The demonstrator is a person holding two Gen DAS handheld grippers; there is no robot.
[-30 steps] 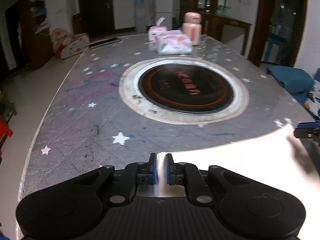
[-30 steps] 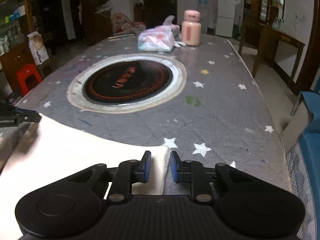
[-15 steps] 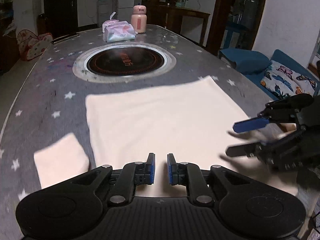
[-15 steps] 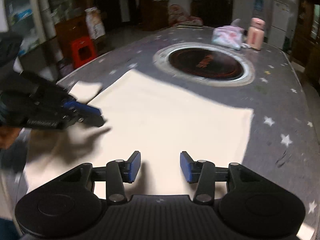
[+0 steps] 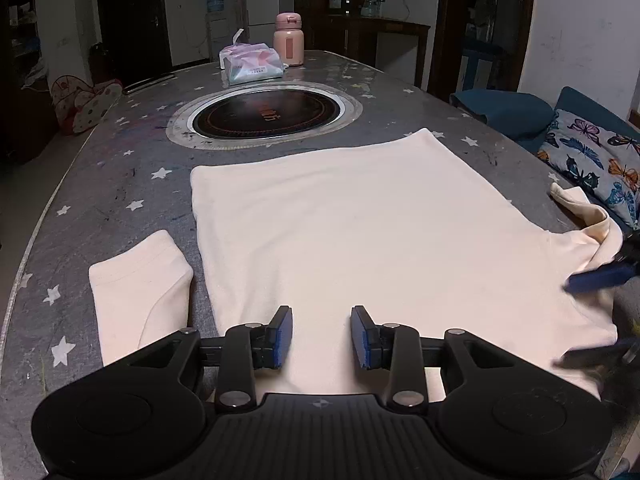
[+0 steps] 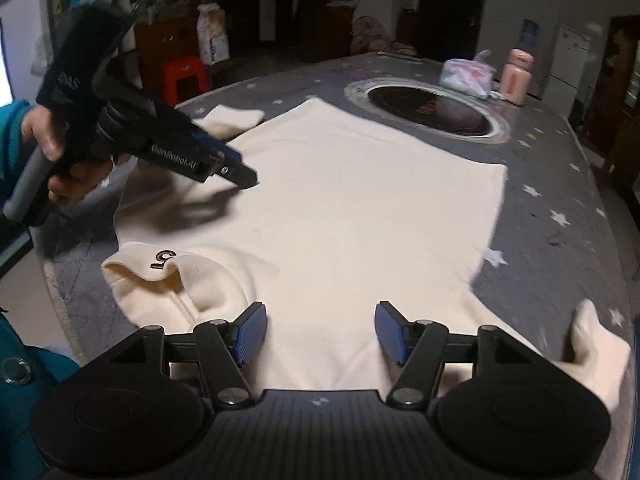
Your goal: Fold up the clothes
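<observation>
A cream short-sleeved shirt lies flat on the grey star-patterned table, hem toward the round hob. One sleeve lies at the left, the collar at the near edge. My left gripper is open and empty above the shirt's near left part; it also shows in the right wrist view. My right gripper is open and empty above the shoulder area beside the collar; its blue fingers show at the right edge of the left wrist view.
A round black hob is set in the table beyond the shirt. A tissue pack and a pink bottle stand at the far end. A blue sofa with a butterfly cushion is at the right. A red stool stands past the table.
Both grippers let go of the shirt's hem, pulled back to the near side and opened. The shirt now lies spread flat.
</observation>
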